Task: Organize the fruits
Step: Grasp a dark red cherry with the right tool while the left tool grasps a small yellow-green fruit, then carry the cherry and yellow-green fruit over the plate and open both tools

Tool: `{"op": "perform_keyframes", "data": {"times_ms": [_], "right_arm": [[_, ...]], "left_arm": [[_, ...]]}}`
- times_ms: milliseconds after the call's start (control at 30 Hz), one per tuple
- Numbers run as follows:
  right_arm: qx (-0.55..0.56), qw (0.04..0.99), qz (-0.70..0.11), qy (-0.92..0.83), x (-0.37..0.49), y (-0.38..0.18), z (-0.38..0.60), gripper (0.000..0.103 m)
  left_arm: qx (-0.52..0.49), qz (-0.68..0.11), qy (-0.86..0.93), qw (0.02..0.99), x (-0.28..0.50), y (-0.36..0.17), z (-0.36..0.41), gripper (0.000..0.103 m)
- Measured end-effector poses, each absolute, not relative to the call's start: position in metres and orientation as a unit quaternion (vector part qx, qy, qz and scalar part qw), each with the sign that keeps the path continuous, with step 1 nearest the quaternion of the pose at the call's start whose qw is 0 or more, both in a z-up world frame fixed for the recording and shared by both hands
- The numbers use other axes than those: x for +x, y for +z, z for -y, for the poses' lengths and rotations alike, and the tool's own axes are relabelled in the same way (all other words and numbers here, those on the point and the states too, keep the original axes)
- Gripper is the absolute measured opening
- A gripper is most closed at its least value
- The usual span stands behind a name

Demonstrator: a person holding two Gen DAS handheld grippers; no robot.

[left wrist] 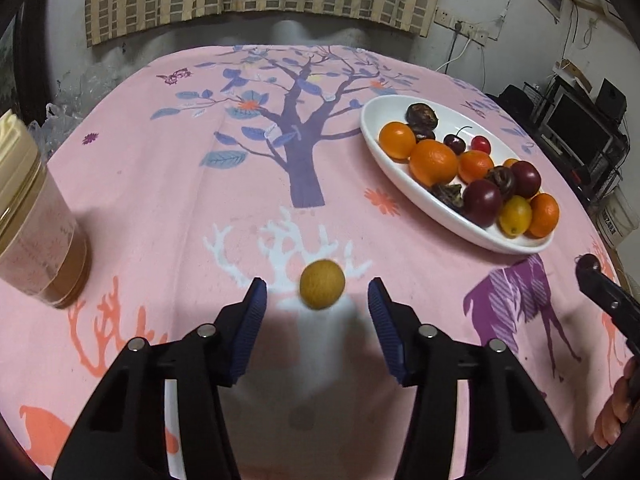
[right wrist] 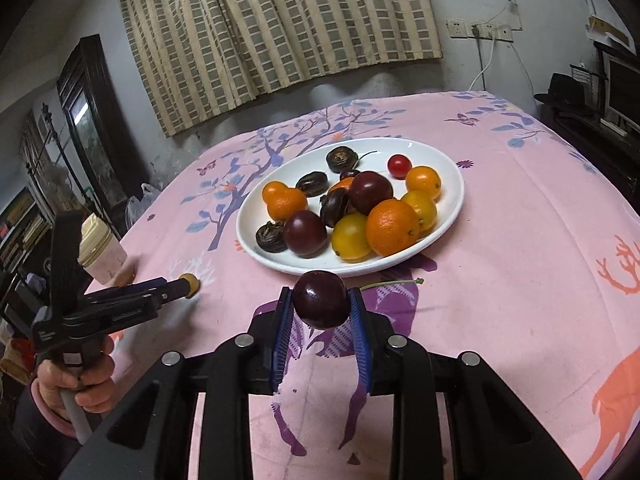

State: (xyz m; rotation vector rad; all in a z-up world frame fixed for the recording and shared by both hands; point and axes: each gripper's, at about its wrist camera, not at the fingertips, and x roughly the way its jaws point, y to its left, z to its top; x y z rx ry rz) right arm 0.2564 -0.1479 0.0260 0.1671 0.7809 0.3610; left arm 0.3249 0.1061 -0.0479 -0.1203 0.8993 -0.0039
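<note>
A small yellow-brown round fruit [left wrist: 322, 290] lies on the pink tablecloth, just ahead of and between the fingertips of my open left gripper [left wrist: 317, 298]. In the right wrist view that fruit [right wrist: 191, 284] shows at the tip of the left gripper [right wrist: 182, 286]. My right gripper [right wrist: 320, 300] is shut on a dark red cherry [right wrist: 320, 299] with a green stem, held above the cloth just in front of the white oval plate [right wrist: 448, 160]. The plate [left wrist: 384, 108] holds oranges, dark plums, yellow fruits, a cherry, a red tomato and dark wrinkled fruits.
A clear jar with a cream lid [left wrist: 36, 216] stands at the table's left; it also shows in the right wrist view [right wrist: 102, 250]. The right gripper's dark tip [left wrist: 600, 280] shows at the left view's right edge. A curtain and wall lie behind the table.
</note>
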Motion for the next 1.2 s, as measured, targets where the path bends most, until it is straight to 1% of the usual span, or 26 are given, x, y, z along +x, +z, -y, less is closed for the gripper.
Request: {"op": "perform_keyframes", "data": {"times_ms": [33, 67, 100, 267, 333, 367, 633, 800, 900, 1067, 1200], "right_arm": [[0.082, 0.906, -0.377, 0.174, 0.256, 0.027, 0.149, 0.029], [0.083, 0.907, -0.375, 0.175, 0.256, 0.028, 0.15, 0.029], [0.082, 0.907, -0.374, 0.174, 0.256, 0.028, 0.15, 0.029], [0.086, 0.908, -0.369, 0.179, 0.254, 0.031, 0.15, 0.029], [0.084, 0.909, -0.367, 0.18, 0.253, 0.032, 0.149, 0.029], [0.083, 0.909, -0.366, 0.18, 0.253, 0.032, 0.149, 0.029], [0.077, 0.91, -0.367, 0.179, 0.252, 0.031, 0.149, 0.029], [0.086, 0.905, -0.359, 0.21, 0.247, 0.038, 0.148, 0.029], [0.09, 0.91, -0.336, 0.227, 0.247, 0.053, 0.148, 0.029], [0.077, 0.922, -0.307, 0.221, 0.274, 0.078, 0.15, 0.028], [0.079, 0.931, -0.296, 0.199, 0.316, 0.083, 0.154, 0.029]], "left_arm": [[-0.054, -0.433, -0.001, 0.9, 0.327, -0.048, -0.104, 0.047], [-0.051, -0.434, -0.003, 0.9, 0.329, -0.049, -0.103, 0.041], [-0.049, -0.437, -0.005, 0.898, 0.332, -0.051, -0.101, 0.039], [-0.038, -0.446, 0.008, 0.894, 0.337, -0.061, -0.1, 0.038], [-0.034, -0.444, 0.007, 0.896, 0.338, -0.061, -0.098, 0.033], [-0.033, -0.443, 0.006, 0.896, 0.338, -0.062, -0.098, 0.026], [-0.014, -0.43, 0.018, 0.903, 0.326, -0.056, -0.089, 0.025], [0.006, -0.394, -0.005, 0.919, 0.307, -0.026, -0.07, 0.025], [0.003, -0.374, -0.022, 0.927, 0.303, -0.002, -0.061, 0.025], [0.008, -0.344, -0.051, 0.938, 0.322, 0.034, -0.039, 0.025], [0.02, -0.332, -0.056, 0.942, 0.357, 0.044, -0.019, 0.025]]}}
